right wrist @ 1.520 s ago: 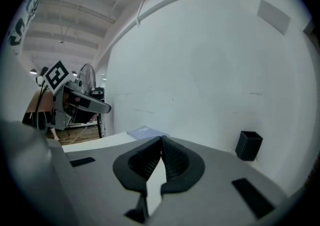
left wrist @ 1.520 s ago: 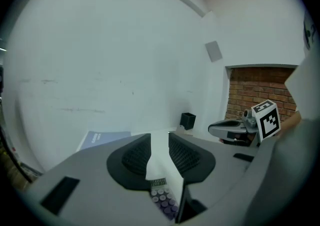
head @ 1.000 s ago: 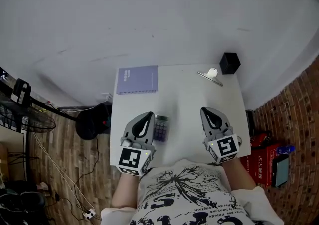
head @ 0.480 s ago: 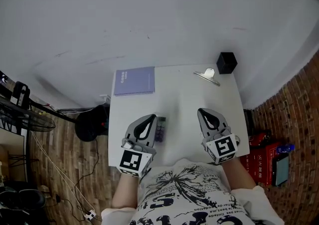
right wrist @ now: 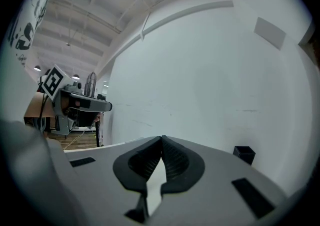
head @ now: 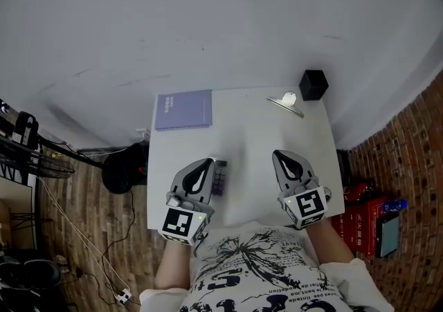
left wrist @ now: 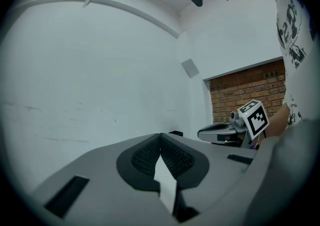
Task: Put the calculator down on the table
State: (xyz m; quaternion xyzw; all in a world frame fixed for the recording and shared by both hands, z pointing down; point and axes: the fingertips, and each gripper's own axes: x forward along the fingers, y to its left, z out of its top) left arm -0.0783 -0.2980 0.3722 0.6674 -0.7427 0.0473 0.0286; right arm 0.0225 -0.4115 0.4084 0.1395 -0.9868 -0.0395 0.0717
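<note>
Calculator (head: 220, 176) lies flat on white table (head: 252, 134), near the front edge, just beside the left gripper (head: 207, 161); touching or not, cannot tell.

Head view: right gripper (head: 279, 155) hovers over the table's near right part, well apart from the calculator. Purple notebook (head: 183, 110) at far left corner. Black box (head: 313, 85) at far right corner, metal clip (head: 285, 104) near it. Both grippers point away from the person.

Left gripper view: ribbed pads pressed together, nothing between them. White wall ahead. The other gripper's marker cube (left wrist: 255, 118) shows at right, against brick wall (left wrist: 245, 87).

Right gripper view: jaws meet at the tips, nothing pinched. Black box sits ahead to the right, left gripper at far left.
</note>
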